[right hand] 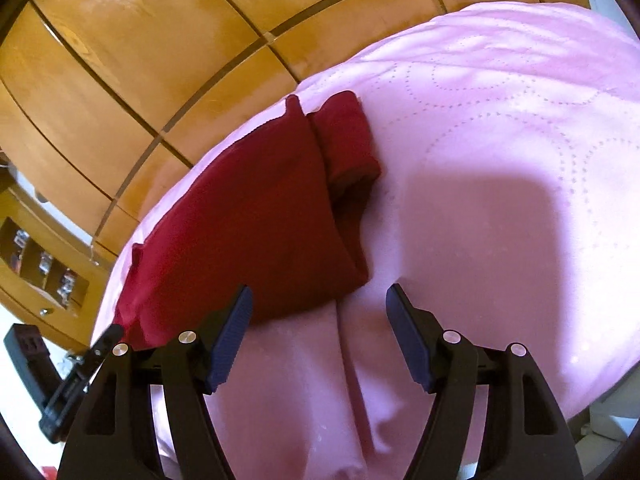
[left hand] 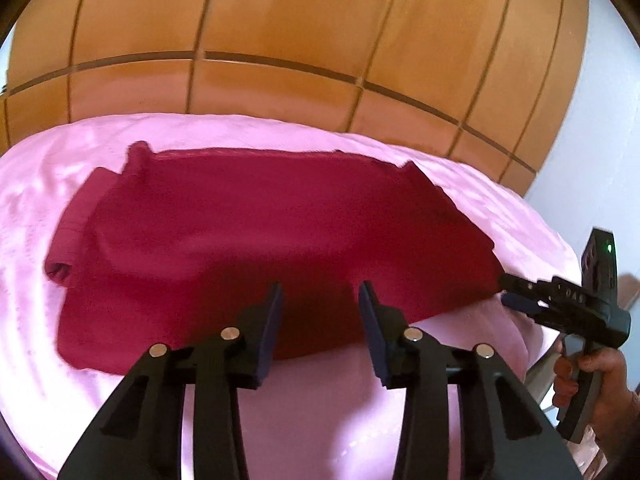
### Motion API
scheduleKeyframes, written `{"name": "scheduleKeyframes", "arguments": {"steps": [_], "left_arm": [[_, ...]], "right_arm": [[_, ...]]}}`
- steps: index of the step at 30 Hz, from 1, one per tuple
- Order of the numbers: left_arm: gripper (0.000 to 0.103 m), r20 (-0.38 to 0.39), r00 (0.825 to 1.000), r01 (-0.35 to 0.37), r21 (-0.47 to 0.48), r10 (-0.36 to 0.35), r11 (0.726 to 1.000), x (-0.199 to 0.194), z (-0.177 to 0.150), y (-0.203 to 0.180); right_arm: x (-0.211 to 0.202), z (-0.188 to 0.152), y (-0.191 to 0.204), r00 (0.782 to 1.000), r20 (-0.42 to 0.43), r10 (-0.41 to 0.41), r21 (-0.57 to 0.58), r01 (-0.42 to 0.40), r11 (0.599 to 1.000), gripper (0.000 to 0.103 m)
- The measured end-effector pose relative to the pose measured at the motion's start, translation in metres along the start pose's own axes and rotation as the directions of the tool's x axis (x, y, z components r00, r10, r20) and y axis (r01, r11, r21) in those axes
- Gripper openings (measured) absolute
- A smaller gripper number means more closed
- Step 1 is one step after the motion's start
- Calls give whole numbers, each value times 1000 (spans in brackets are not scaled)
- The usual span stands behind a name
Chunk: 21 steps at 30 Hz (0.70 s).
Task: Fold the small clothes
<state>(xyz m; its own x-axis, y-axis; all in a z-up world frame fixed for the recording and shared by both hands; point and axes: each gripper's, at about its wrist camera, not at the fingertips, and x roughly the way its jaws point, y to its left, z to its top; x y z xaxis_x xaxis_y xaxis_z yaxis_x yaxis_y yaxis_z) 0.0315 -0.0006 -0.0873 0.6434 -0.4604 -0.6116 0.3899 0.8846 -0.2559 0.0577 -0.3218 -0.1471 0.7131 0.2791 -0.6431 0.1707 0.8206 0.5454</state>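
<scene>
A dark red small garment (left hand: 256, 236) lies spread on a pink quilted cover (left hand: 280, 408); it also shows in the right wrist view (right hand: 256, 236). A short sleeve (right hand: 348, 140) sticks out at its far side. My left gripper (left hand: 320, 320) is open and empty, hovering over the garment's near edge. My right gripper (right hand: 320, 336) is open and empty just short of the garment's near corner. In the left wrist view the right gripper (left hand: 508, 290) sits at the garment's right corner, held by a hand (left hand: 588, 372). The left gripper (right hand: 108, 336) shows at the garment's left corner.
The pink cover (right hand: 500, 160) spreads wide to the right. Behind it stands an orange wooden panelled wall (left hand: 280, 32). A wooden shelf unit (right hand: 44, 272) with small items stands at the left. A white wall (left hand: 592, 140) is at the right.
</scene>
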Motion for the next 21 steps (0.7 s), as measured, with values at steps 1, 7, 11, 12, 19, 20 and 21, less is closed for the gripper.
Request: {"name": "scheduleKeyframes", "arguments": {"steps": [1, 7, 11, 12, 19, 20, 21], "left_arm": [[36, -4, 1000, 1, 4, -1, 1000, 3, 0, -2], [31, -78, 997, -3, -51, -1, 999, 27, -5, 4], [31, -84, 996, 3, -75, -9, 997, 30, -9, 5], [31, -86, 996, 0, -66, -5, 998, 30, -9, 4], [31, -90, 996, -10, -61, 4, 998, 29, -13, 1], [31, -89, 996, -13, -57, 8, 998, 30, -14, 1], [31, -89, 996, -16, -53, 11, 998, 30, -14, 0]], "right_arm": [[3, 1, 2, 1000, -1, 31, 12, -31, 999, 68], [19, 7, 3, 995, 5, 104, 85, -104, 991, 68], [30, 19, 5, 990, 59, 130, 125, -136, 983, 68], [34, 21, 5, 989, 70, 130, 139, -138, 981, 68], [50, 33, 10, 988, 120, 96, 212, -120, 970, 68], [53, 35, 10, 987, 129, 94, 225, -121, 967, 68], [55, 37, 10, 986, 139, 93, 238, -124, 963, 65]]}}
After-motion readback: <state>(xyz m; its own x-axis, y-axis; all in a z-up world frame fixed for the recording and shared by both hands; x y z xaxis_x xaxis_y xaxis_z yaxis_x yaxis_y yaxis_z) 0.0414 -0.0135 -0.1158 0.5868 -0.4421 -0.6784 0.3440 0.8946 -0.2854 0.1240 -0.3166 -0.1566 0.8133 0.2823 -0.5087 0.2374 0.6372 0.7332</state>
